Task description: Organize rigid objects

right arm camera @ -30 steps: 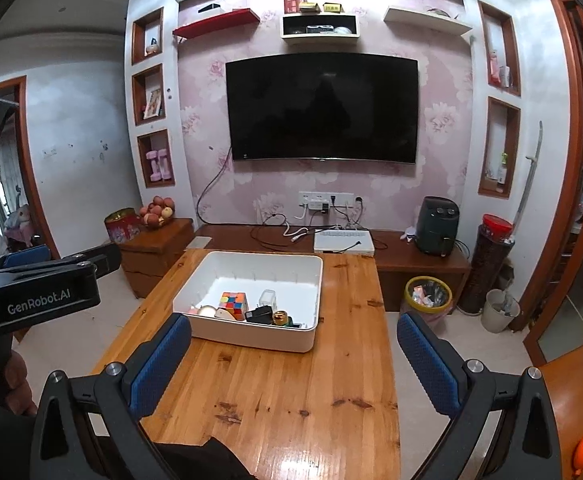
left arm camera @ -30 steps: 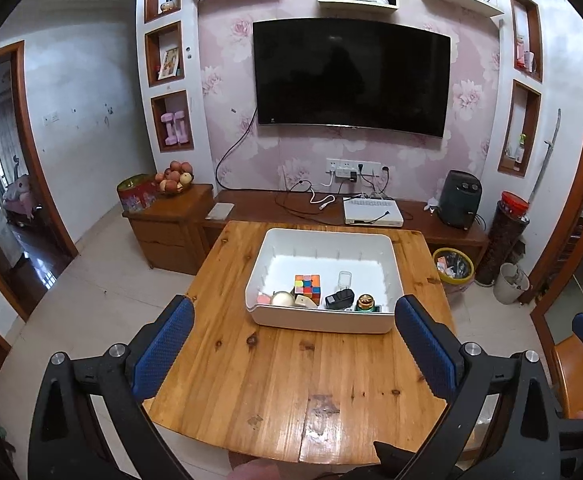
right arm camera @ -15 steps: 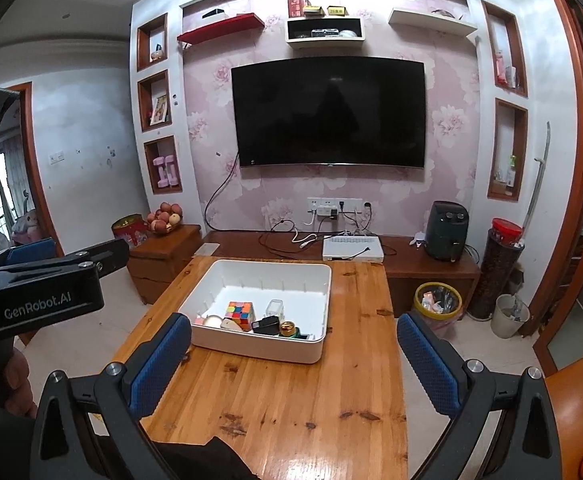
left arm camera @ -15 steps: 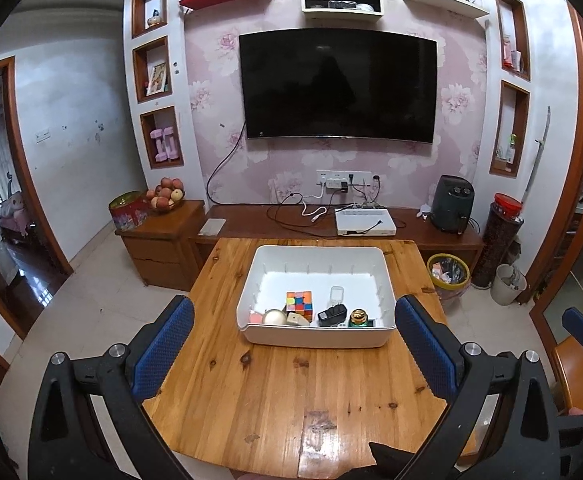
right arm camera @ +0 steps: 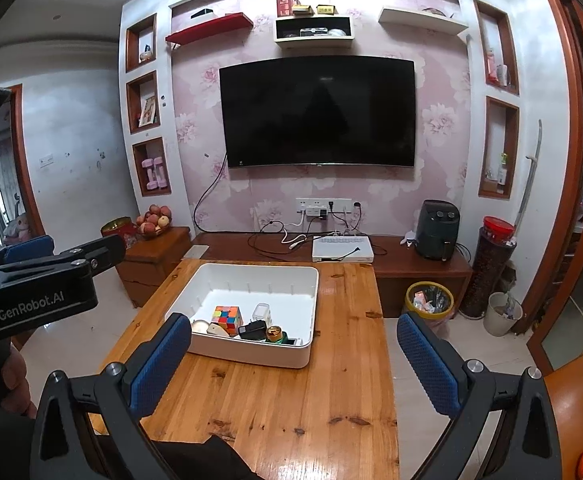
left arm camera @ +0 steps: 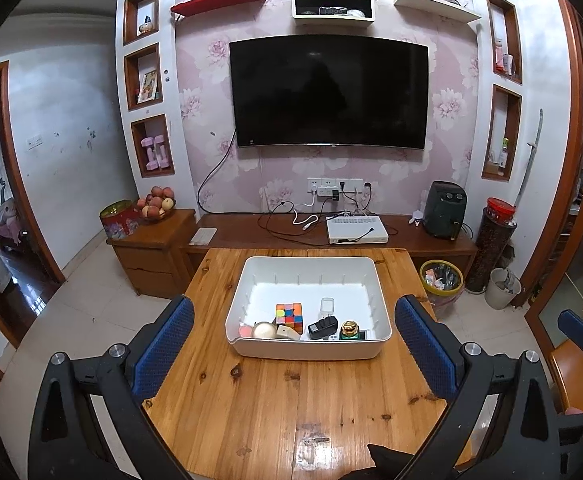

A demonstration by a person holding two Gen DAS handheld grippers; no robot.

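A white plastic bin [left arm camera: 309,350] [right arm camera: 251,354] stands on the wooden table [left arm camera: 291,408] [right arm camera: 291,400]. Along its near wall lie a colourful puzzle cube [left arm camera: 289,316] [right arm camera: 227,318], a black charger [left arm camera: 323,327] [right arm camera: 253,331], a small clear box [left arm camera: 326,304] [right arm camera: 262,312], a gold-capped jar [left arm camera: 349,329] [right arm camera: 274,334] and a pale ball [left arm camera: 264,330]. My left gripper [left arm camera: 294,344] is open and empty, held back above the table's near half. My right gripper [right arm camera: 294,354] is open and empty too, to the right of the left one, whose black body [right arm camera: 31,292] shows at that view's left edge.
Behind the table a low TV bench [left arm camera: 331,236] carries cables and a white box [left arm camera: 356,230]. A side cabinet [left arm camera: 151,248] with fruit stands left. A yellow bin [left arm camera: 441,280], a white bucket [left arm camera: 501,288] and a tall red-lidded canister [left arm camera: 493,248] stand on the floor at right.
Both grippers have drawn back and tilted up from the table, so the bin sits lower and farther in view. Nothing in the bin has moved, and both grippers stay open.
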